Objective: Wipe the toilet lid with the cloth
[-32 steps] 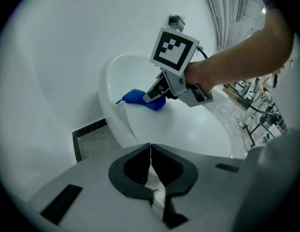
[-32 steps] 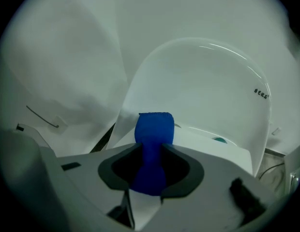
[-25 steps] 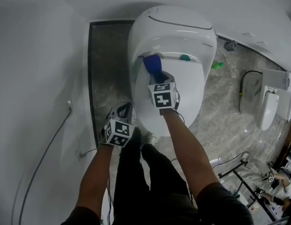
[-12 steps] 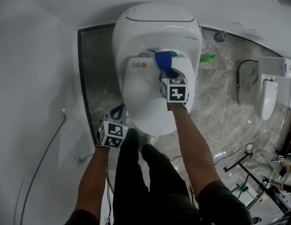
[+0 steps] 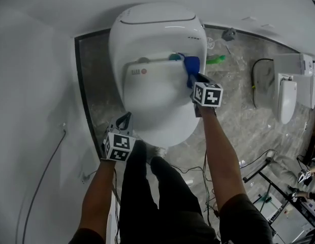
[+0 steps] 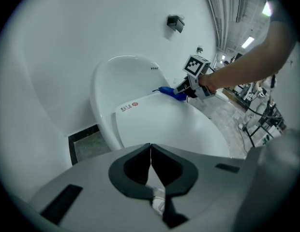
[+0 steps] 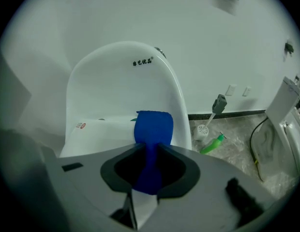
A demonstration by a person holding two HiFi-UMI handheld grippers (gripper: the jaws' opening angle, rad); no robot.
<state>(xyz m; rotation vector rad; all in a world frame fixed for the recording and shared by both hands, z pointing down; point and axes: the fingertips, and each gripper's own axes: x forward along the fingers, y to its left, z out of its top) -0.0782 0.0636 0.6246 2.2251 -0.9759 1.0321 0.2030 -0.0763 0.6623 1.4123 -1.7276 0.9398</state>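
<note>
Cloth (image 5: 191, 64), blue, lies at the rear right corner of the lid (image 5: 157, 100), pinched in the right gripper (image 5: 191, 80), whose jaws have just been closing on it. That forearm reaches forward along the toilet's right side, with the gripper angled steeply down. By the toilet's front left, the left gripper (image 5: 124, 121) hangs low beside the leg, jaws pressed together on nothing.

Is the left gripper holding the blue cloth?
No, the blue cloth is pinched in the right gripper, whose jaws have just been closing; the left gripper is shut and empty.
</note>
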